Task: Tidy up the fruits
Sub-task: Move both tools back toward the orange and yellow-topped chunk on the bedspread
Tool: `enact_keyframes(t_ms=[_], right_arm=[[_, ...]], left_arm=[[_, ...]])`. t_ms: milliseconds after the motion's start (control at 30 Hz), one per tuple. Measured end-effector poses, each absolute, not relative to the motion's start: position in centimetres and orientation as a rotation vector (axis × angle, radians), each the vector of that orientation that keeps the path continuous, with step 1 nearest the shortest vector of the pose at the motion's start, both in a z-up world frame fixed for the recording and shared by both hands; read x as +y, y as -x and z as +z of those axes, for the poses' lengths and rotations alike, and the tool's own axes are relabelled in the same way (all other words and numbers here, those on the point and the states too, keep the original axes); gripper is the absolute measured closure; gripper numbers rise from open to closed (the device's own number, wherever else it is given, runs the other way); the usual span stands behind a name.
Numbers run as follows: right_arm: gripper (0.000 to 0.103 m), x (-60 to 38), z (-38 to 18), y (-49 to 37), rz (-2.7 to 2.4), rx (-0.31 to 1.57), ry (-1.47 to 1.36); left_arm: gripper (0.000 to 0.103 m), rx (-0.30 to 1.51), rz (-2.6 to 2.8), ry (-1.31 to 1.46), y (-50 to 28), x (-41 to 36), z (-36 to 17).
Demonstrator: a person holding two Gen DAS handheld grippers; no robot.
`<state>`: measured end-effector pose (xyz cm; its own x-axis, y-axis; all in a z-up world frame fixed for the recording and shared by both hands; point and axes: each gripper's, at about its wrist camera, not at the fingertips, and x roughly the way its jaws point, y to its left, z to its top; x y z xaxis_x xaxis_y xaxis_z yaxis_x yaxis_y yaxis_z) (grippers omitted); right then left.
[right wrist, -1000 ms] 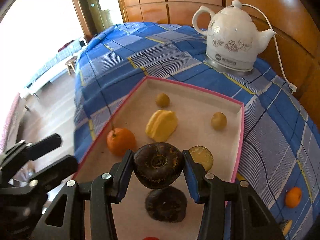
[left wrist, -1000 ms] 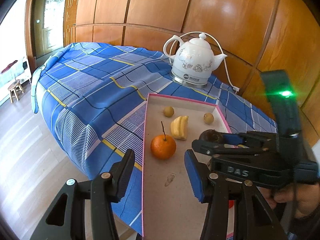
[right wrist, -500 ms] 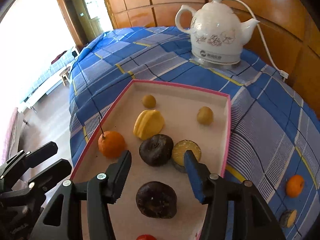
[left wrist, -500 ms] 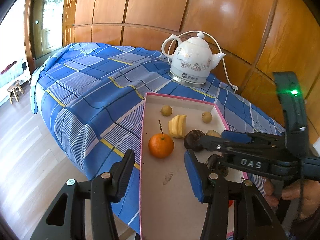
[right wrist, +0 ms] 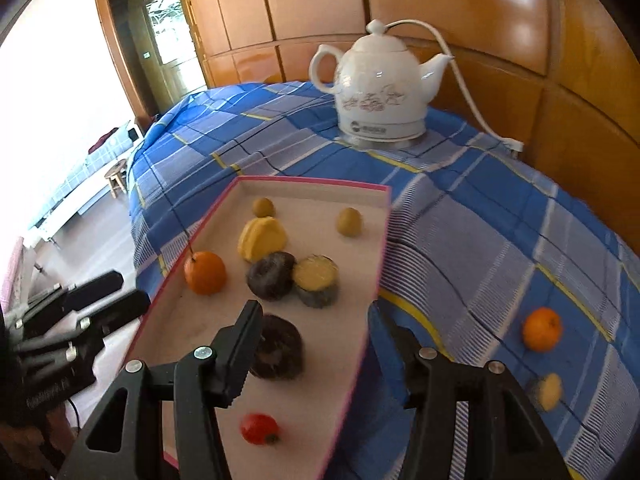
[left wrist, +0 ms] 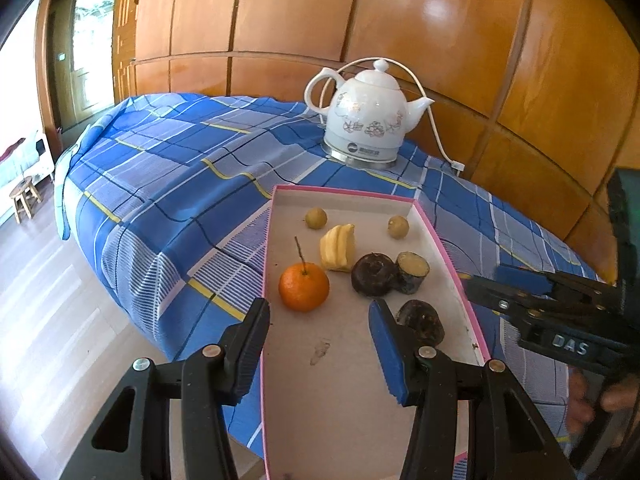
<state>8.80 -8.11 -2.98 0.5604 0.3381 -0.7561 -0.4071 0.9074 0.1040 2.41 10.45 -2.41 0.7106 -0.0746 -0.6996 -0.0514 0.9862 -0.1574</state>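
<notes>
Both tongs hang spread and empty above a shallow pink-rimmed box [left wrist: 452,262] that lies on a bench draped in a blue checked cloth [left wrist: 168,168]. From its own camera the left tongs [left wrist: 318,338] hover over the near half of the box, nothing between the blue-padded fingers [left wrist: 386,354]; an orange with a long stem [left wrist: 304,286] sits just beyond the left finger. The right tongs [right wrist: 316,354] have just been opening, and no fruit sits between them now — they straddle the box's right rim, one finger over the box floor, the other over the cloth. In the left camera they show at the right edge [left wrist: 500,284], held by a hand [left wrist: 612,400].

Inside the box the fruits lie loosely: two small yellow-green round fruits [right wrist: 264,207] near the far wall, well apart from each other; a yellow ridged piece [right wrist: 262,238] in front of them; a dark round fruit [right wrist: 270,276] touching a cut fruit with a yellow face [right wrist: 316,280]; a second dark round fruit [right wrist: 280,352] partly behind the right tongs' left finger; and a small red fruit [right wrist: 259,428] near the close end.

Outside the box, on the cloth to the right, rest a second orange [right wrist: 542,328] and, nearer, a blurred yellowish piece [right wrist: 548,390]. A white flowered kettle [left wrist: 366,122] stands on its base at the far side, its white cord [left wrist: 436,132] trailing toward the wood-panelled wall [left wrist: 440,20].
</notes>
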Motion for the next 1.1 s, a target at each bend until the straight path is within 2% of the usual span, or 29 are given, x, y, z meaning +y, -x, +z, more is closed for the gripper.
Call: enact_keyframes(t_ms=[1100], right_arm=[[0.048,-29.3,-1.1,-4.7,0.028,0.832,0.129]], left_arm=[[0.051,0.795,-0.172,-0.024,-2.0,2.2,-1.9]])
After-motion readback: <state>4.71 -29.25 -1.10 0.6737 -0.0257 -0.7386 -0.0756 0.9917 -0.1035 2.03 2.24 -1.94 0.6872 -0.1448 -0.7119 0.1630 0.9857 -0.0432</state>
